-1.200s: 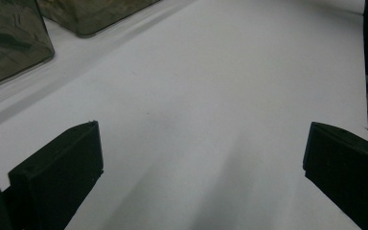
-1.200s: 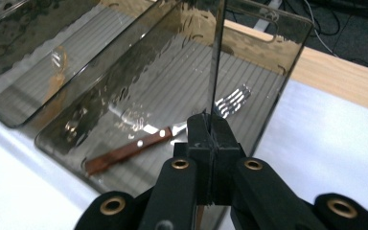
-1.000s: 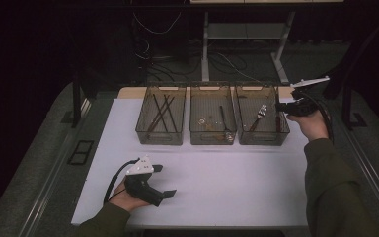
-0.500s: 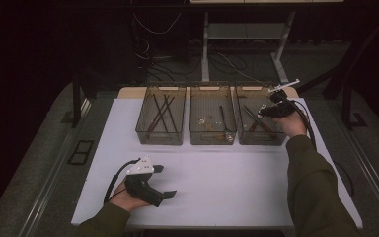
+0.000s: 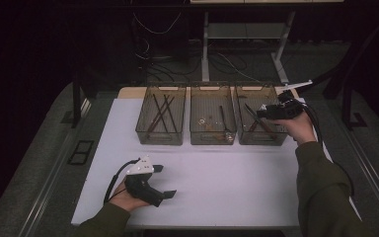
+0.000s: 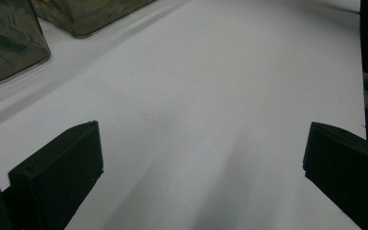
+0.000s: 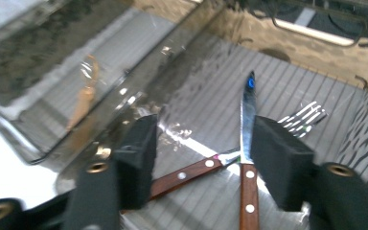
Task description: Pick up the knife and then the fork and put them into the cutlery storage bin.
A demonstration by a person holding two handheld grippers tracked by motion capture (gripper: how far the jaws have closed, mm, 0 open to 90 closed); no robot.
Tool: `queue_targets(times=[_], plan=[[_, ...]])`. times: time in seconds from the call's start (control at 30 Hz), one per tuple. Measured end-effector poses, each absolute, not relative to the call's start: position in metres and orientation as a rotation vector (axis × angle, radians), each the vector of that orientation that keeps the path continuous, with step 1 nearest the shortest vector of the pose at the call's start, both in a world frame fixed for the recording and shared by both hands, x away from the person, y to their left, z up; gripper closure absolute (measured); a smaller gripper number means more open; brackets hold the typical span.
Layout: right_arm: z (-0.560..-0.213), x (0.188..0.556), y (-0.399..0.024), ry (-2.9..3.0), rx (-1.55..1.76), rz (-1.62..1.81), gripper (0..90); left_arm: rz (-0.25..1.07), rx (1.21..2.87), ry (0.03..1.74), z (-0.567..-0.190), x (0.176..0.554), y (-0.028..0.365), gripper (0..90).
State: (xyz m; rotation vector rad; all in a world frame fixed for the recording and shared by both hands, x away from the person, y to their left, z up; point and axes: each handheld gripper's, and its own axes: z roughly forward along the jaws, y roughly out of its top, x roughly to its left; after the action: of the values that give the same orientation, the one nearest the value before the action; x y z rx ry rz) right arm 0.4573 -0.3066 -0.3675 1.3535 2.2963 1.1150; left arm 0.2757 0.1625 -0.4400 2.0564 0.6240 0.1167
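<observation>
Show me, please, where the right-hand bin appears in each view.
High view: the right-hand bin, rightmost of three.
Right gripper view: its ribbed floor at centre, bearing a knife and a fork.
Left gripper view: two bins at upper left; which is which I cannot tell.
Shared landmark: the white tabletop.

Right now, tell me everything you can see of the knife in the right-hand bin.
The knife has a reddish-brown wooden handle with pale rivets and a narrow shiny metal blade. It lies flat on the ribbed floor of the clear plastic right bin, its handle end meeting a second wooden-handled utensil's. The right gripper, just opening, stands around it without pressing.
</observation>
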Motion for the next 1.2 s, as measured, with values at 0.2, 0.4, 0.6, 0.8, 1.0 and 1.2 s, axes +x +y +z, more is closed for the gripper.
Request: queue_targets(times=[0.2, 0.4, 0.6, 0.8, 1.0, 1.2], plan=[[-0.359, 0.433, -0.309, 2.261, 1.317, 1.206, 27.4, 0.114, 2.057, 0.627, -0.441, 0.276, 0.162, 0.0], [-0.358, 0.406, -0.31, 2.24, 1.267, 1.236, 19.1, 0.114, 2.062, 0.629, -0.441, 0.276, 0.162, 0.0], [-0.365, 0.383, -0.31, 2.234, 1.233, 1.253, 12.1, 0.114, 2.062, 0.631, -0.441, 0.277, 0.162, 0.0], [-0.374, 0.361, -0.307, 2.218, 1.215, 1.223, 10.9, 0.116, 2.058, 0.635, -0.441, 0.277, 0.162, 0.0], [-0.386, 0.339, -0.304, 2.22, 1.195, 1.219, 10.9, 0.115, 2.062, 0.629, -0.441, 0.277, 0.162, 0.0], [-0.395, 0.319, -0.298, 2.234, 1.159, 1.224, 10.9, 0.115, 2.063, 0.629, -0.441, 0.276, 0.162, 0.0]])
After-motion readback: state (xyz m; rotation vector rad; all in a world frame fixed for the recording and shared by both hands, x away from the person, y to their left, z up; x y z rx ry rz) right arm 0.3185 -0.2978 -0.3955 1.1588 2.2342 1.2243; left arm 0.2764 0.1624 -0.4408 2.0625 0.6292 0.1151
